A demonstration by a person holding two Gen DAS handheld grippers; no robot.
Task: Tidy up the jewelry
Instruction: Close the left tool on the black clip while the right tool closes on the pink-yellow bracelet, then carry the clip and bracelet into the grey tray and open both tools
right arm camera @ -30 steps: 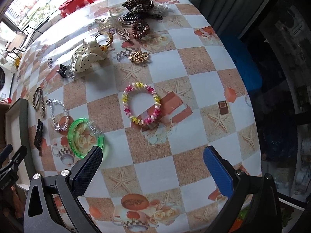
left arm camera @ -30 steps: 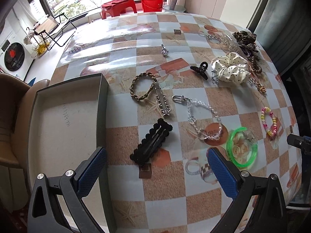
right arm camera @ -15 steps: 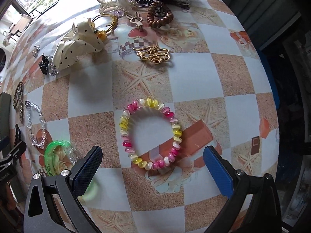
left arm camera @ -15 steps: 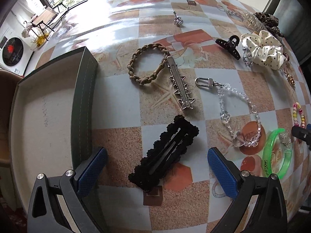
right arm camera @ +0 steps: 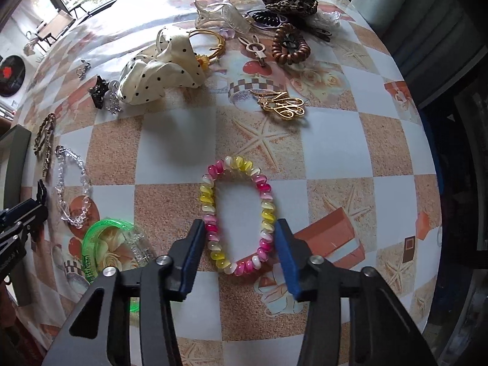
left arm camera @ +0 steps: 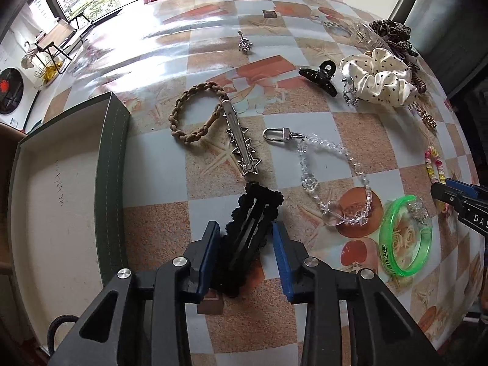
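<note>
With the left tongs [left arm camera: 246, 245] narrowed astride the black scalloped hair clip [left arm camera: 248, 238] beside the green box [left arm camera: 114, 183] and the right tongs [right arm camera: 238, 245] astride the beaded bracelet [right arm camera: 236, 216], both flat on the worktop [right arm camera: 335, 158], either pinch could skid off

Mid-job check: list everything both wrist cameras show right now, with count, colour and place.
Box: 1, dark green, cream inside, table's left edge.
Scalloped hair clip: 1, black, between left gripper's pads.
Bead bracelet: 1, pink-yellow-white, between right gripper's pads.
Bangle: 1, neon green, right of crystal chain.
Crystal chain: 1, clear, silver clasp, centre.
Braided tie: 1, tan, near box.
Star clip: 1, silver, beside braided tie.
Claw clip: 1, black, left of scrunchie.
Scrunchie: 1, cream, black dots.
Left gripper: black, blue pads.
Right gripper: same.
</note>
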